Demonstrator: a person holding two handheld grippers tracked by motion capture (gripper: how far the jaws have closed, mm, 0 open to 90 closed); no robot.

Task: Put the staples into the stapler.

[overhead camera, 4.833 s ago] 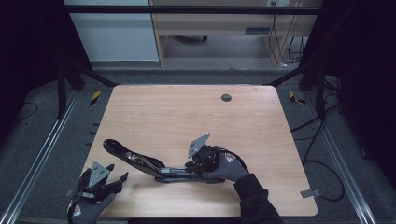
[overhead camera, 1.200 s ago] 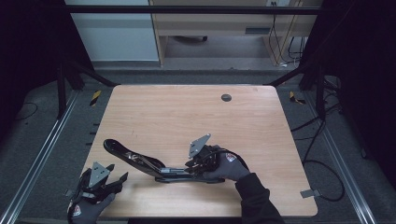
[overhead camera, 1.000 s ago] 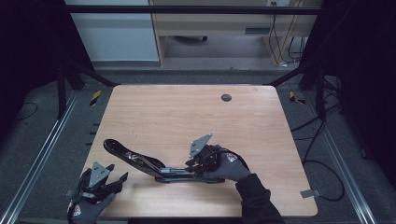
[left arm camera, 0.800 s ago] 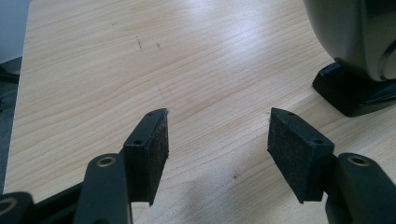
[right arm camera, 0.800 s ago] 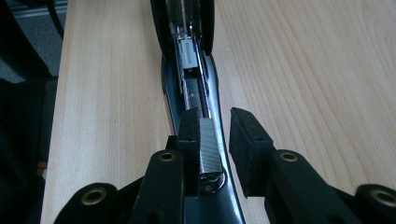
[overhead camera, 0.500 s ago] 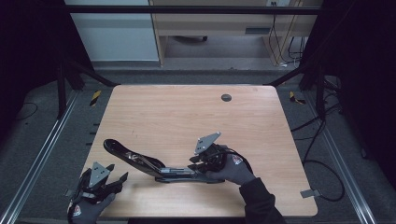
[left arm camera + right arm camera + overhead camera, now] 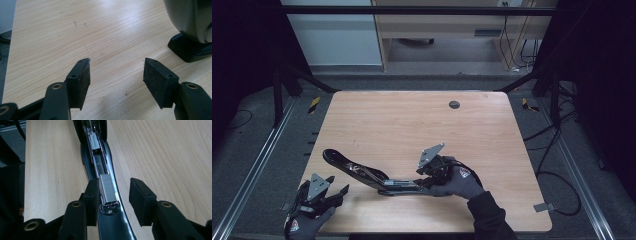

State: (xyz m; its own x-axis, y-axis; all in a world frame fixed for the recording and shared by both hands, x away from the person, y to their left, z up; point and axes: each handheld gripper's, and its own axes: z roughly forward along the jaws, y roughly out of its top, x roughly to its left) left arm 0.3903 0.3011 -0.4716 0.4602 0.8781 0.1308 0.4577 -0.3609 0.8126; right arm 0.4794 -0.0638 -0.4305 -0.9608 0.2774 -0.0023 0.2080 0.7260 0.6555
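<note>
Nothing here carries wording I can read — my gloves (image 7: 460,172) each bear a small red-and-white badge, but it is too small to make out. The stapler (image 7: 362,172) and the tabletop (image 7: 412,120) show no legible label, brand or number.

Wooden table (image 7: 412,125); round grommet (image 7: 454,104) near far edge; cables (image 7: 557,135) on floor.

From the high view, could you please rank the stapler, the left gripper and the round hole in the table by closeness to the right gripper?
1. The stapler, opened flat, its near end between the right gripper's jaws.
2. The left gripper, at the table's front left corner.
3. The round hole, near the far edge.
</note>
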